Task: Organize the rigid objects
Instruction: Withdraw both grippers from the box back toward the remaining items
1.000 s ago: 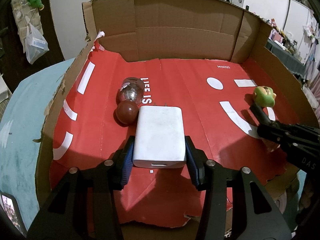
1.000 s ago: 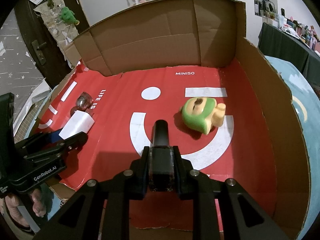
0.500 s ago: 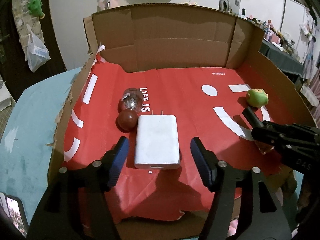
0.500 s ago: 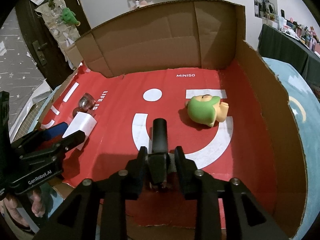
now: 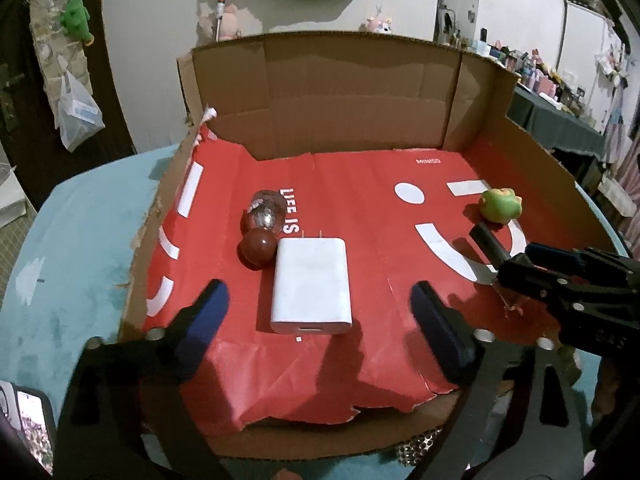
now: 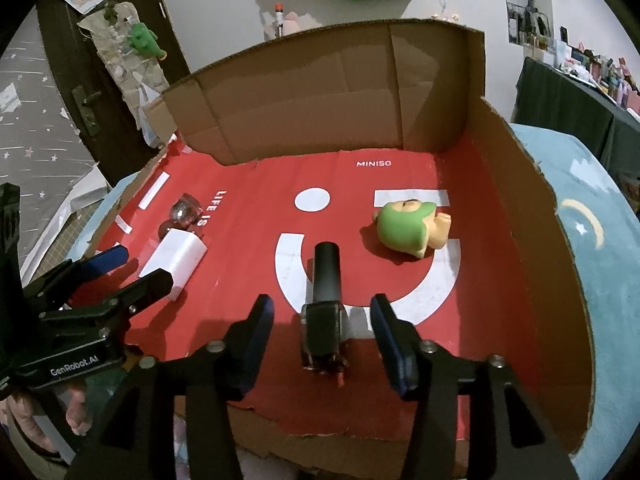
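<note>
A white charger block (image 5: 311, 285) (image 6: 175, 258) lies flat on the red liner of the cardboard box (image 5: 360, 92). My left gripper (image 5: 316, 312) straddles its near end, jaws wide and still opening, pads clear of it. A dark red ball (image 5: 258, 245) and a clear glass ball (image 5: 264, 212) sit just behind the charger. In the right wrist view a black cylindrical tool (image 6: 326, 292) lies on the liner between the jaws of my right gripper (image 6: 322, 328), which are opening and not touching it. A green and tan squishy toy (image 6: 408, 228) (image 5: 500, 205) rests farther right.
The box has tall cardboard walls (image 6: 320, 96) at the back and right, and a low torn front edge (image 5: 320, 436). It sits on a light blue table (image 5: 60, 248). A person's fingers (image 6: 52, 412) hold the left gripper's handle.
Both grippers let go: the left jaws spread away from the white charger and pulled back and up a little, and the right jaws opened off the black tool, which now lies on the liner.
</note>
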The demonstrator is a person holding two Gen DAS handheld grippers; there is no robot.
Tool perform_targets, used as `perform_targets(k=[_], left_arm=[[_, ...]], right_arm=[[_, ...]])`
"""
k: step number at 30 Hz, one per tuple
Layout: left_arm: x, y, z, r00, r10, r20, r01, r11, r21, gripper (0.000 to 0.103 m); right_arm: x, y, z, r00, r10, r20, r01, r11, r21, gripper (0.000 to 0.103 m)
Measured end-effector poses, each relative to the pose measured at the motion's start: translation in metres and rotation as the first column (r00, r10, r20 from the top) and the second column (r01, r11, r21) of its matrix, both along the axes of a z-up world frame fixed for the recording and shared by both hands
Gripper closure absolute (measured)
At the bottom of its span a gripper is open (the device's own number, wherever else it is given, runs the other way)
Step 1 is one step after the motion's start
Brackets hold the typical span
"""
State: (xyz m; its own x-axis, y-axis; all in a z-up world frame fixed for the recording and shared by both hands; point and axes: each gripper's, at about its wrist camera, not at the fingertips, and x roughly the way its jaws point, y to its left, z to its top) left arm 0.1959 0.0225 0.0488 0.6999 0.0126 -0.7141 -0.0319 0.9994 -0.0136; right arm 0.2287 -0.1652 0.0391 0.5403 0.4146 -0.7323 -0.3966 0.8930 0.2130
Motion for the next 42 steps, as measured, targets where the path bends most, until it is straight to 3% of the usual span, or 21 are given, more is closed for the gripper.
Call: perform_targets(k=[13, 19, 42], left_arm=[[-0.015, -0.003, 0.011, 0.999, 0.006, 0.04, -0.006, 1.0, 0.011, 0.0], [-0.02, -0.002, 0.014, 0.999, 0.008, 0.047, -0.008, 1.0, 0.001, 0.0], [-0.059, -0.019, 0.033, 0.997, -0.009, 0.075, 0.005, 0.998, 0.058, 0.0]], right_arm=[[-0.019, -0.003, 0.016, 0.998, 0.007, 0.064, -0.009, 1.0, 0.028, 0.01], [-0.025, -0.007, 0.023, 0.996, -0.003, 0.087, -0.002, 0.999, 0.051, 0.0], [-0.066, -0.02, 0.044, 0.989, -0.007, 0.145, -0.009, 0.993, 0.115, 0.0]])
